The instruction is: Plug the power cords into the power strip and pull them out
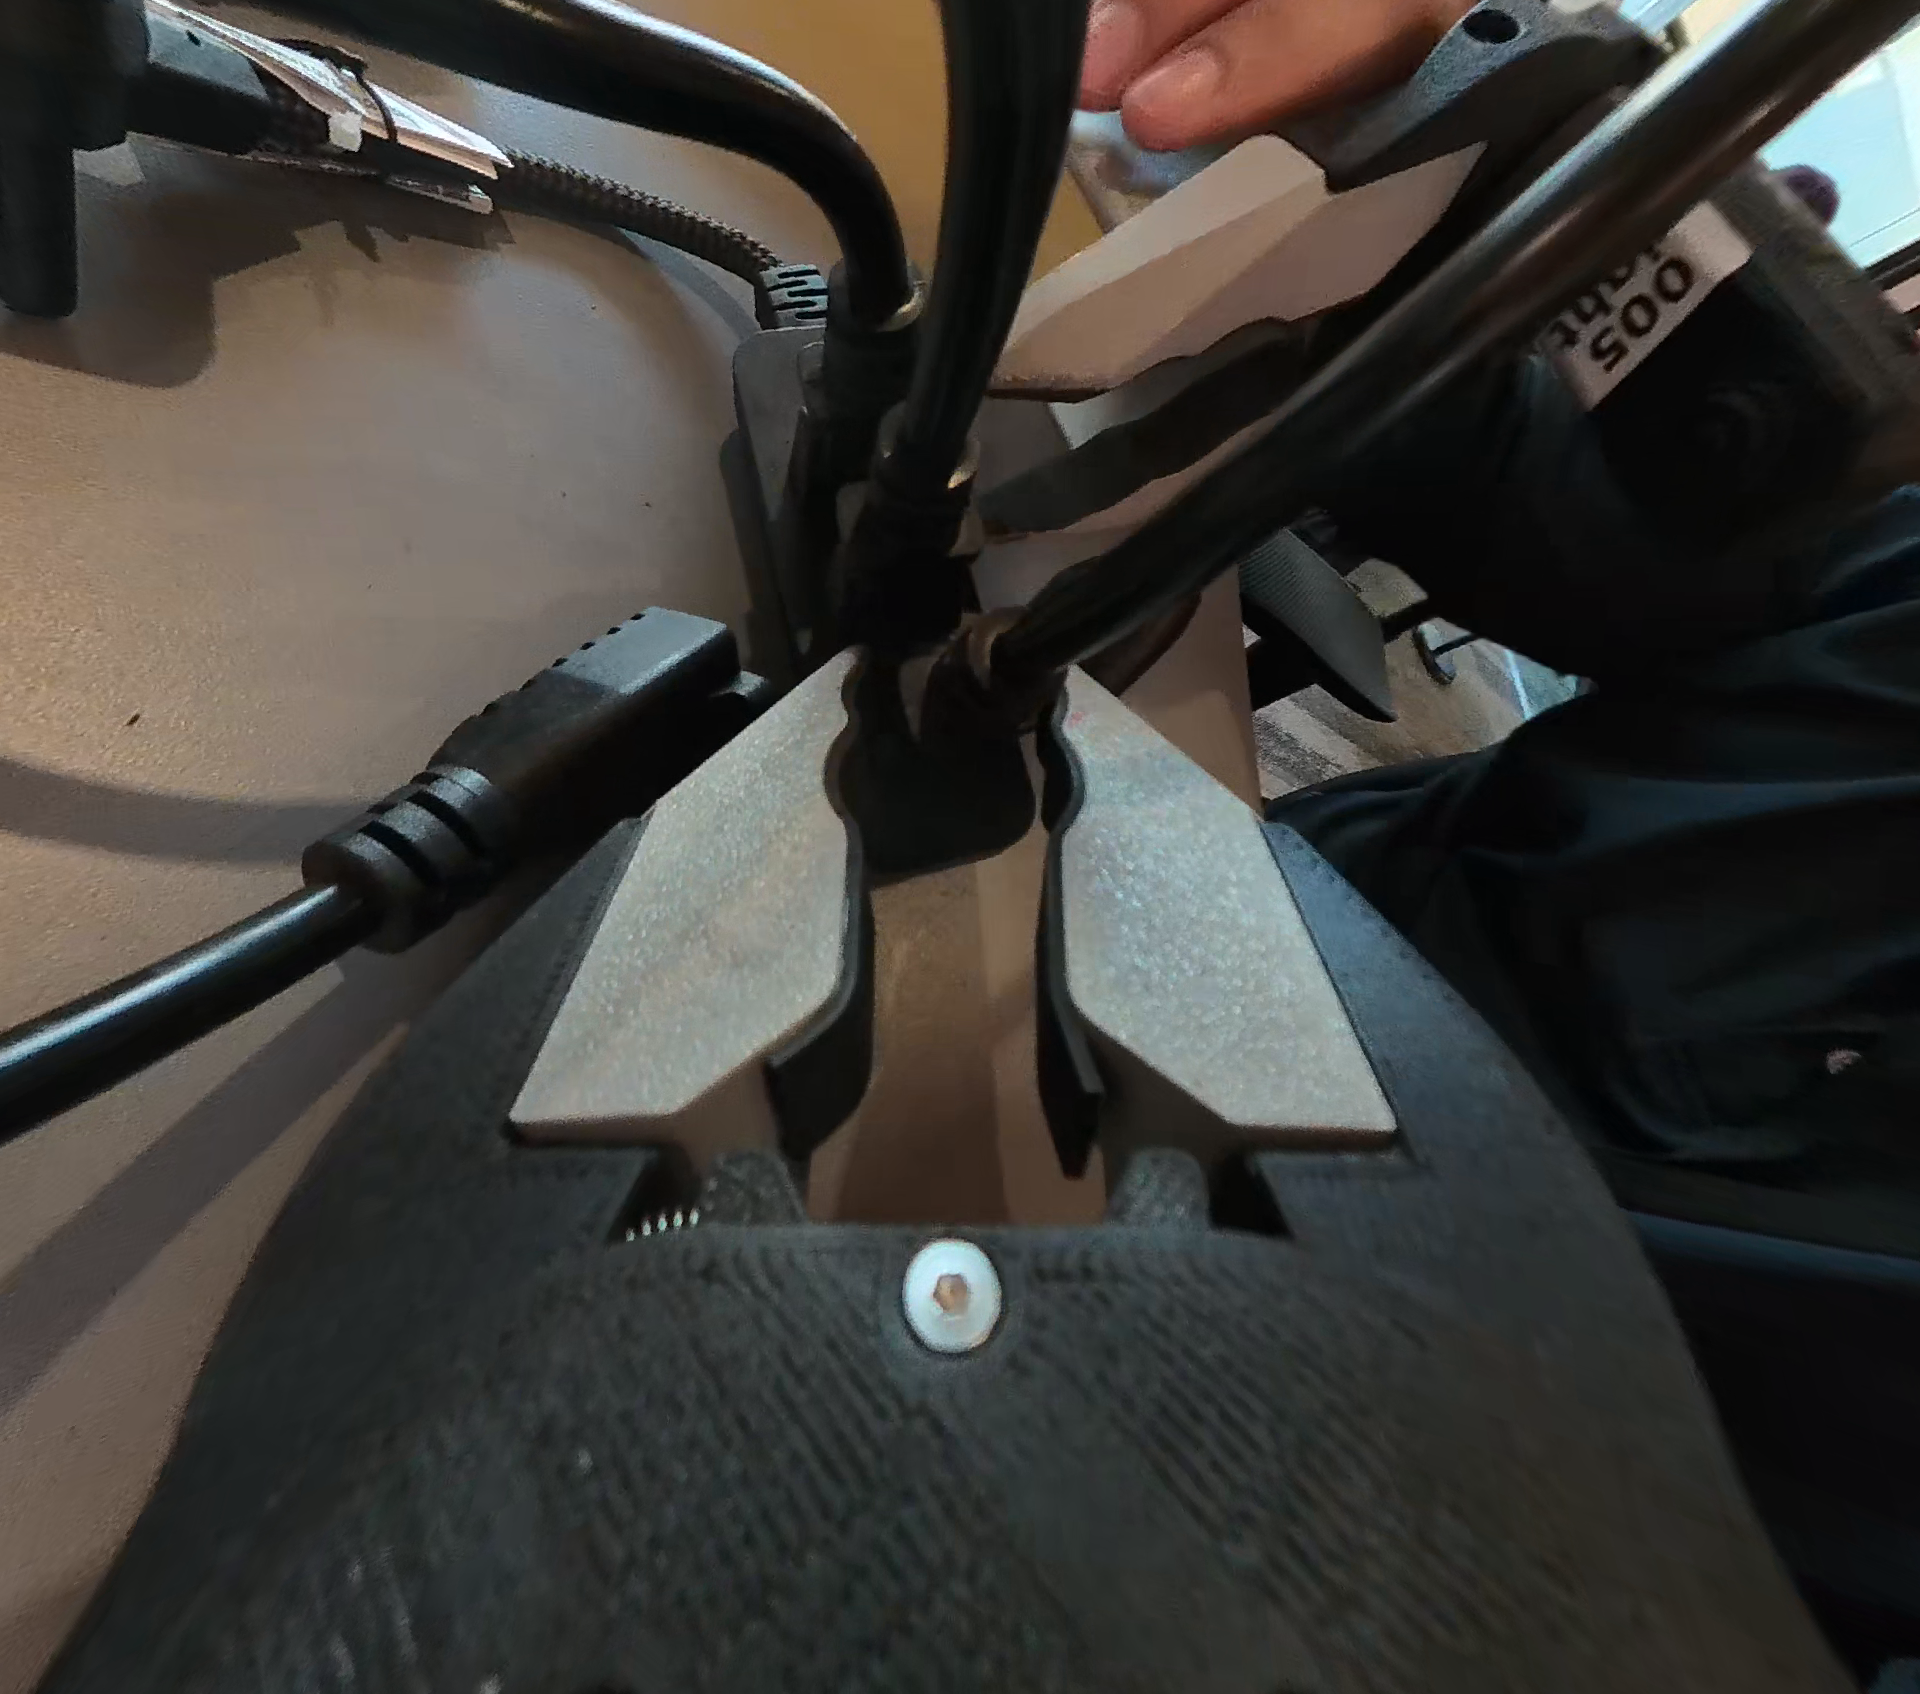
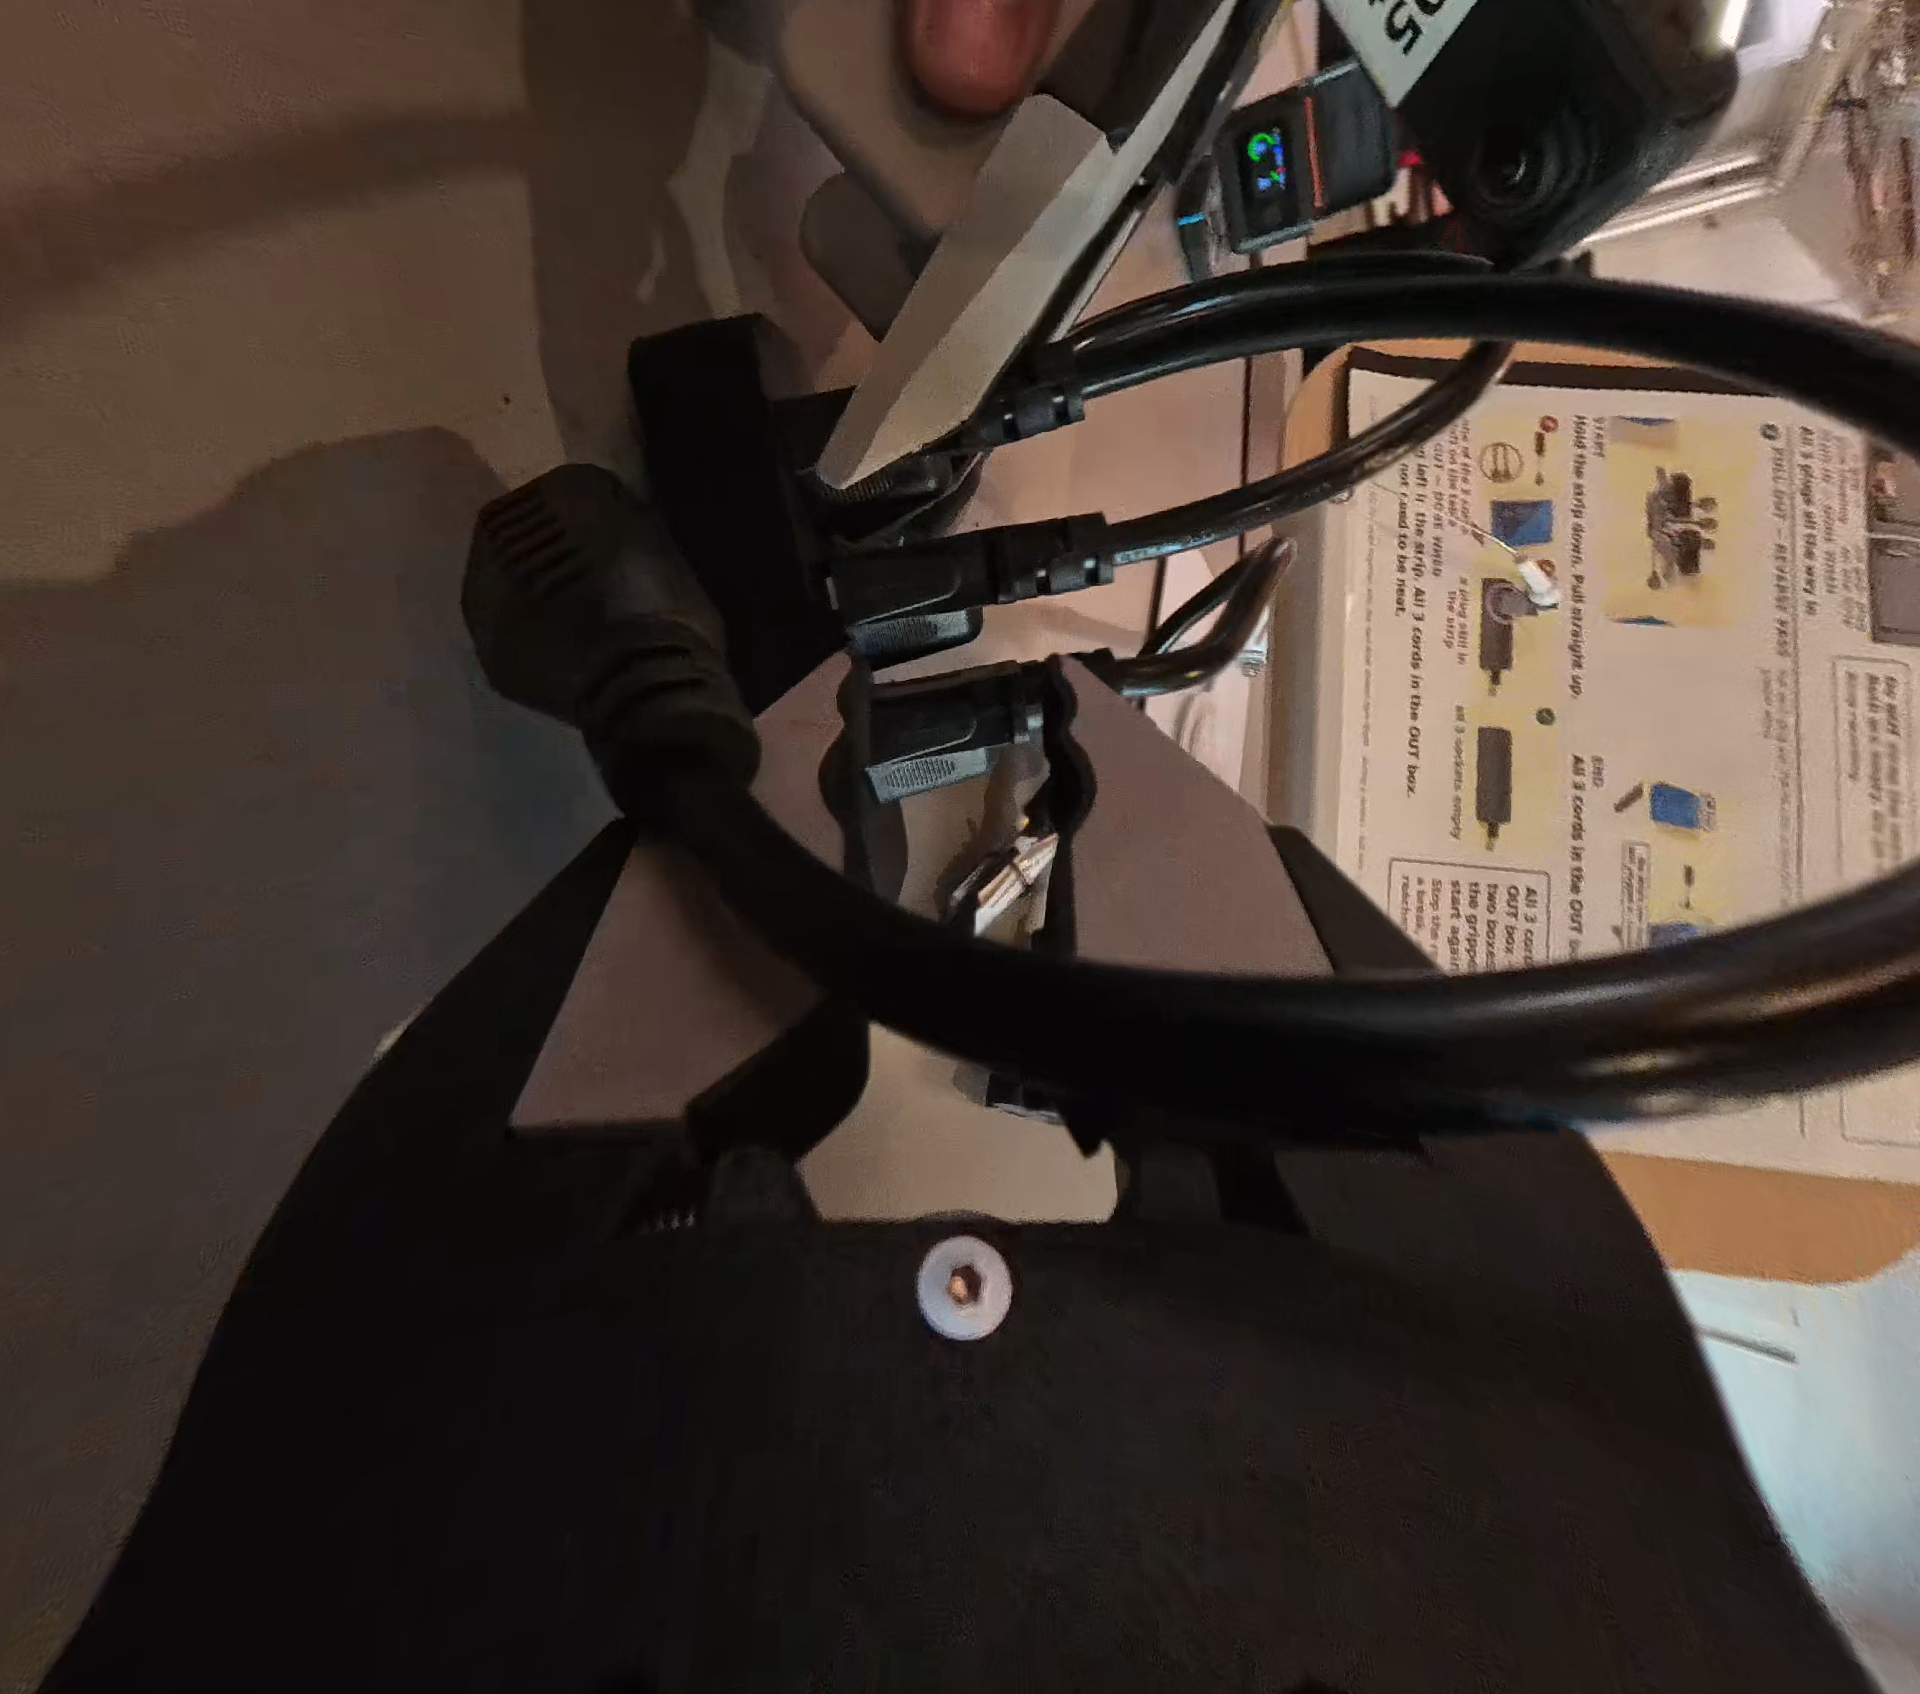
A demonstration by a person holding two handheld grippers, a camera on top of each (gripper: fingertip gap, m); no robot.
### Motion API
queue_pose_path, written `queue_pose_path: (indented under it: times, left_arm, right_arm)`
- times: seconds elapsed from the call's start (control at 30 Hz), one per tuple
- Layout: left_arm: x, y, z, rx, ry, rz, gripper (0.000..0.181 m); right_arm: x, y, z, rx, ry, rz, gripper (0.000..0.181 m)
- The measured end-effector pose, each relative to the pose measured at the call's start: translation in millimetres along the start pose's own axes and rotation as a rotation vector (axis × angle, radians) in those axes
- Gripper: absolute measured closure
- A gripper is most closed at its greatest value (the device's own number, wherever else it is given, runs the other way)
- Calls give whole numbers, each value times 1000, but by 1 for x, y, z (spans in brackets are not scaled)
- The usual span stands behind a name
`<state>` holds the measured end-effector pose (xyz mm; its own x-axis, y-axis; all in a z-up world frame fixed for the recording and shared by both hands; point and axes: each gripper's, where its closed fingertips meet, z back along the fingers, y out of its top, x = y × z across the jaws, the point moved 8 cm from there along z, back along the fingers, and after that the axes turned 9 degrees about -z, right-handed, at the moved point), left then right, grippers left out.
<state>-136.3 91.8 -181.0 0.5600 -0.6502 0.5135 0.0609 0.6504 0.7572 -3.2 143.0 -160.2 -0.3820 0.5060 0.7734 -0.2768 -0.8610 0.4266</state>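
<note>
A black power strip (image 1: 769,439) lies on the beige table (image 1: 260,501), with three black plugs in it side by side. My left gripper (image 1: 956,709) is shut on the nearest plug (image 1: 935,792); that plug's cord (image 1: 1455,314) runs up to the right. The right gripper (image 1: 997,449) reaches in at the far plug. In the right wrist view, my right gripper (image 2: 961,709) is shut on the nearest plug (image 2: 935,740) at the strip (image 2: 707,449). The left gripper's finger (image 2: 987,294) touches the far plug (image 2: 894,486). The middle plug (image 2: 914,579) is held by neither gripper.
A thick black cord with a moulded end (image 2: 623,636) loops across my right gripper and lies beside the strip (image 1: 540,761). A braided cable with tape (image 1: 416,138) lies at the back. A printed sheet (image 2: 1558,657) rests on cardboard. A hand (image 1: 1247,13) holds the right gripper. My left and right fingertips are right by each other.
</note>
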Motion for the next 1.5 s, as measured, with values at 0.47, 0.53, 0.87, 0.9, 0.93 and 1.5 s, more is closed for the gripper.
queue_pose_path:
  times: [0.47, 0.53, 0.87, 0.9, 0.93, 1.5]
  left_arm:
    - [2, 0, -3, -3, 2, -6, 153]
    - [2, 0, -2, -2, -1, -4, 153]
    - [1, 0, -2, 1, -11, 0, 153]
    - [1, 0, -2, 2, -12, 2, 153]
    - [1, 0, -2, 2, -11, 2, 153]
    - [0, 0, -1, 7, -15, 16, 153]
  right_arm:
    - [7, -2, -4, 49, 159, -34, 152]
    - [7, -2, -5, 15, 174, 5, 158]
    - [18, 5, -6, -21, 312, -98, 147]
    - [18, 5, -6, -4, 313, -112, 145]
    - [18, 4, -6, 4, 307, -123, 143]
    - [19, 11, -12, -77, 280, 64, 140]
